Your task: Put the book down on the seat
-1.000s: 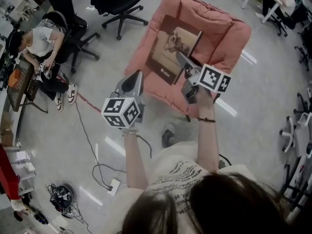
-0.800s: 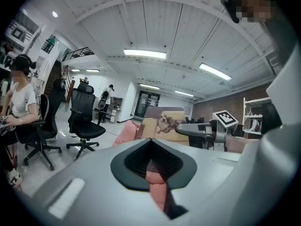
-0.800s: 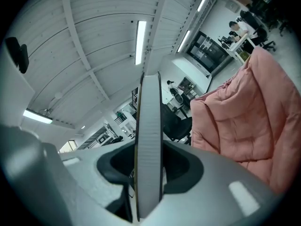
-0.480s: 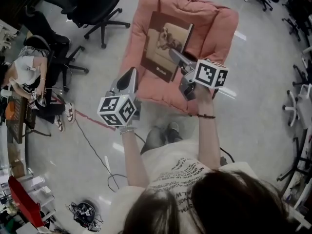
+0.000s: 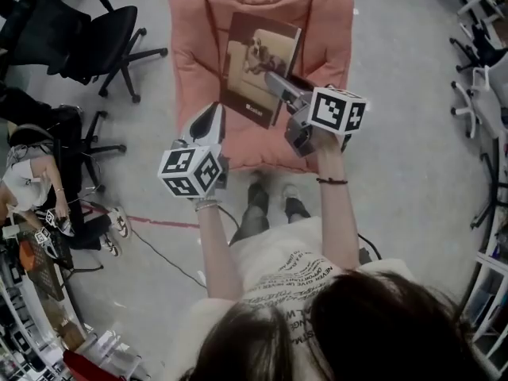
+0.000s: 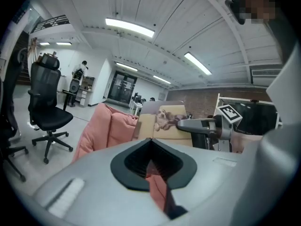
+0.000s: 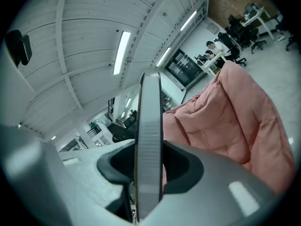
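Note:
A brown book [image 5: 258, 66] with a dog picture on its cover hangs over the pink cushioned seat [image 5: 198, 22]. My right gripper [image 5: 278, 86] is shut on the book's near right edge. In the right gripper view the book's page edge [image 7: 148, 140] stands upright between the jaws, with the seat [image 7: 230, 117] beyond it. My left gripper [image 5: 213, 117] is over the seat's front edge, left of the book. Its jaws are together and hold nothing. The left gripper view shows the book [image 6: 162, 121] and the right gripper [image 6: 188, 125] ahead, beside the seat [image 6: 101, 126].
Black office chairs [image 5: 87, 30] stand on the floor left of the seat. A person [image 5: 24, 181] sits at a desk at the far left. A cable [image 5: 159, 244] and a red line cross the floor. More chairs [image 5: 476, 54] stand at the right edge.
The seat has swung from the upper right to straight ahead and sits squarer in view. Both grippers keep their places relative to each other. The book stays in the right gripper.

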The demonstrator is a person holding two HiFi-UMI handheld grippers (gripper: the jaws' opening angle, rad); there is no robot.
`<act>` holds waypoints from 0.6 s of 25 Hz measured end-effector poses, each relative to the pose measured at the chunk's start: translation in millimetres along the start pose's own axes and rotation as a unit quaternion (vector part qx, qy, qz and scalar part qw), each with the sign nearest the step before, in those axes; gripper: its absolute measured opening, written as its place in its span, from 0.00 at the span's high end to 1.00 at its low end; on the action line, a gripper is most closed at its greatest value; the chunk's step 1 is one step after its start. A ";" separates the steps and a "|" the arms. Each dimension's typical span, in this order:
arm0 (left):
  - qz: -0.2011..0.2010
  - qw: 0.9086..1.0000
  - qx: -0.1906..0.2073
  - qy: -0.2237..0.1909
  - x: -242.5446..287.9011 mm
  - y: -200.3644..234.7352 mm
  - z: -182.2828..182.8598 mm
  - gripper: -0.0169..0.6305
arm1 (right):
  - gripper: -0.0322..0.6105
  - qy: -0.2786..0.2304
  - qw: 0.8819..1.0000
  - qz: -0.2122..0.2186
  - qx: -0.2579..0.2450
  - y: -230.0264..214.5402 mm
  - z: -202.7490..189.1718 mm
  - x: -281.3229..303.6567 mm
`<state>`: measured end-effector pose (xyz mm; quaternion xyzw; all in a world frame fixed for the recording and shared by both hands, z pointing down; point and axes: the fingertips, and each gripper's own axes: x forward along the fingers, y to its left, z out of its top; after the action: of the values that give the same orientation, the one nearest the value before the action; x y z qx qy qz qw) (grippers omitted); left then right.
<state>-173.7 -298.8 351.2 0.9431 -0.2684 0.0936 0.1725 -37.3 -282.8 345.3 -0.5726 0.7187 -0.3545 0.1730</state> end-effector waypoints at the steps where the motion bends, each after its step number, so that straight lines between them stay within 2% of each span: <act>1: -0.008 1.000 0.003 0.008 5.9 4.2 0.6 0.97 | 0.71 -0.005 1.000 -0.009 0.007 -3.7 0.0 4.0; 8: -0.048 0.998 0.000 0.038 33.2 42.6 0.3 0.97 | 0.71 -0.014 0.999 -0.045 0.022 -17.6 -11.0 38.8; 15: -0.078 0.995 -0.002 0.060 51.8 46.3 -15.8 0.97 | 0.71 -0.015 0.997 -0.066 0.025 -39.7 -14.9 55.9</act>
<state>-156.5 -354.2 392.4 0.9535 -0.1837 0.1353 0.1970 -35.2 -334.7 392.5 -0.6196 0.6676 -0.3740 0.1744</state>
